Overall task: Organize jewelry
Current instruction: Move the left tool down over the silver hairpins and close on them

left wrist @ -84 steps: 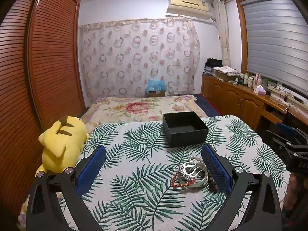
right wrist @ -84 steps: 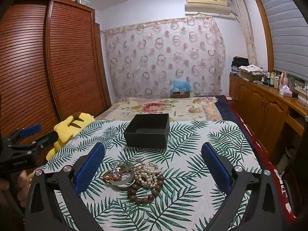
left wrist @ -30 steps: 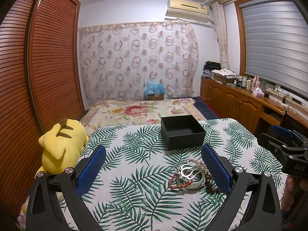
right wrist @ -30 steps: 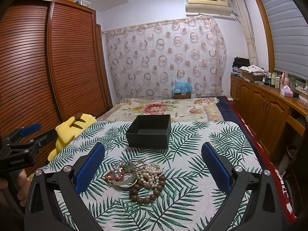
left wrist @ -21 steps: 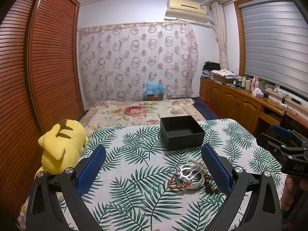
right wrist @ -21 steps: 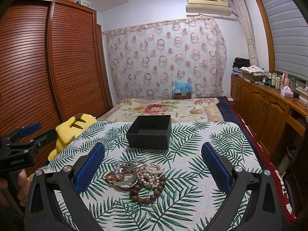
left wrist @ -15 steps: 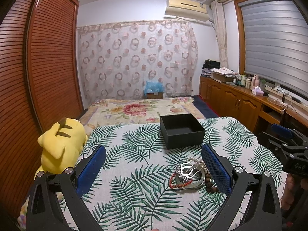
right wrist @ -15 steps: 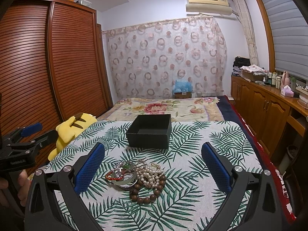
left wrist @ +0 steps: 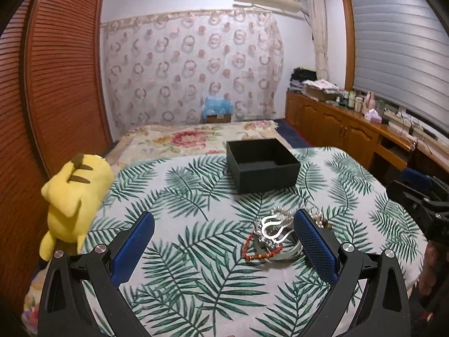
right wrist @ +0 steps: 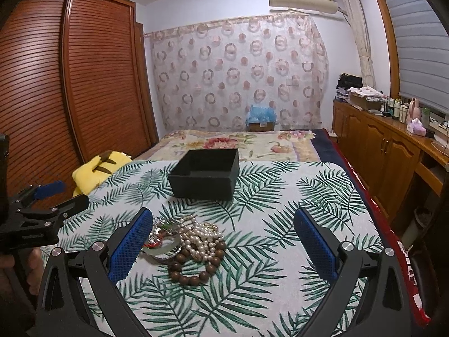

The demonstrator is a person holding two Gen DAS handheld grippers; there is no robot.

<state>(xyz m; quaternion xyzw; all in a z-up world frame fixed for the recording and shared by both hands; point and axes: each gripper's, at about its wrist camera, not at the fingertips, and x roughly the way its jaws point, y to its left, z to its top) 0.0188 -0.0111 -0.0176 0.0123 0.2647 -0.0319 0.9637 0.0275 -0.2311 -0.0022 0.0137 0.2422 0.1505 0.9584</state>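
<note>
A pile of jewelry (left wrist: 273, 237) lies on the leaf-print tablecloth (left wrist: 196, 252): a silver hair comb, a red bead bracelet, a bangle, pearls and brown wooden beads. It also shows in the right wrist view (right wrist: 190, 241). An open black box (left wrist: 262, 164) stands empty behind the pile, also in the right wrist view (right wrist: 206, 174). My left gripper (left wrist: 223, 241) is open and empty, with the pile by its right finger. My right gripper (right wrist: 223, 241) is open and empty, with the pile by its left finger.
A yellow plush toy (left wrist: 73, 193) lies at the table's left edge. A bed with a floral cover (right wrist: 238, 143) is behind the table. Wooden cabinets (right wrist: 393, 154) run along the right wall and a slatted wardrobe (right wrist: 70, 84) stands on the left.
Both grippers have moved slightly forward toward the jewelry pile. The pile and the box have not moved. Both grippers stay open.
</note>
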